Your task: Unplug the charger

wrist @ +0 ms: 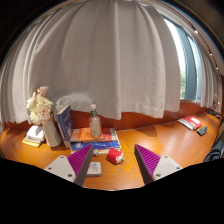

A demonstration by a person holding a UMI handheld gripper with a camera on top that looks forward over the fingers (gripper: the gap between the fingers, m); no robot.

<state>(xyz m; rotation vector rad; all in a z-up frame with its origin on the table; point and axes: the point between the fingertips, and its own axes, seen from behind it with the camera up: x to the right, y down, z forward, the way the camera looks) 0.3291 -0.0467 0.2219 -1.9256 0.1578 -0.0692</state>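
A small red charger (115, 155) lies on the wooden desk (165, 140), between my fingers and nearer the right one. To its left a white socket block (93, 168) rests flat on the desk, close to the left finger. I cannot tell whether the charger is joined to it. My gripper (113, 163) hovers just above the desk, open, with a wide gap between the purple pads (79, 158). Neither finger touches the charger.
Beyond the fingers a clear bottle (95, 122) stands on a flat colourful book (97, 139). Further left are an upright blue box (63, 120), a pale plush toy (40, 104) and stacked books (35, 136). A red item (190, 122) lies far right. White curtains (110, 60) hang behind.
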